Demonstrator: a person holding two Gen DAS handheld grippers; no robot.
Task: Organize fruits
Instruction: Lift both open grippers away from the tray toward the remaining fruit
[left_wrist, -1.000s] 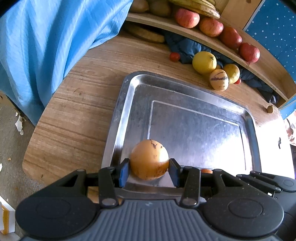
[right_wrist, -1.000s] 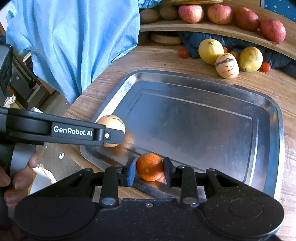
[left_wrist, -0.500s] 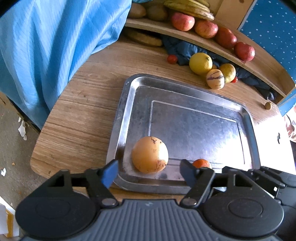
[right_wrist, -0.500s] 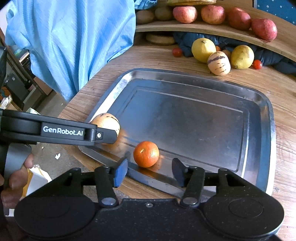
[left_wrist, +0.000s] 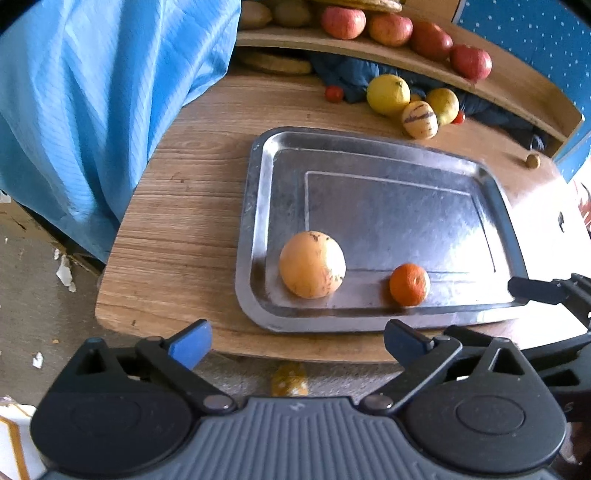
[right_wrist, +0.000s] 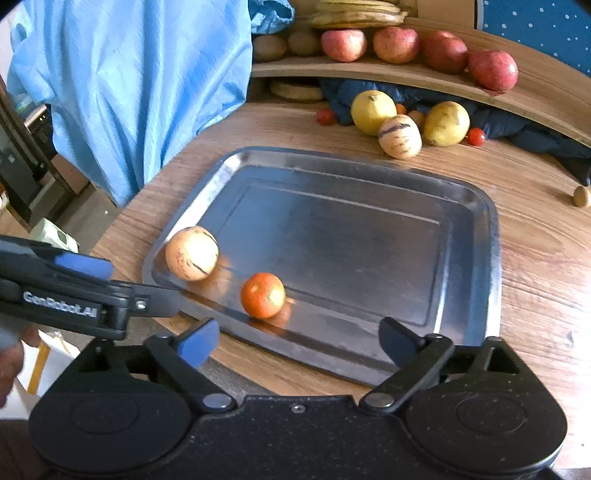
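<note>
So both fruits are down on the shiny rectangular steel tray and we're backing off. The left hand-held gripper has just been opening its jaws and they now stand wide with nothing between them; same story for the right hand-held gripper, jaws just opened, spread wide and empty. The big pale-orange round fruit with dark speckles sits in the near left corner of the tray, and the small bright-orange mandarin is just beside it along the near edge, not touching.

For the step in hand, which we read as pulling clear after the drop, the trick is to lift away straight without clipping anything. That tray is slick polished metal with a raised rim and a stepped inner panel, and both fruits are basically balls, so any nudge probably sends them rolling. The mandarin looks dimpled and soft, the bigger one smooth and firmer.

Next candidates are across the wood-grain counter past the tray's far edge: a yellow lemon-like round fruit, a cream striped egg-shaped melon and a yellow-green pear-ish fruit, all bunched together and touching, with tiny red cherry tomatoes around them. We'd go for the striped one first since it's nearest and most exposed. Smooth skins, so grip across the widest part.

The red apples sit in a row on the curved wooden shelf already.
</note>
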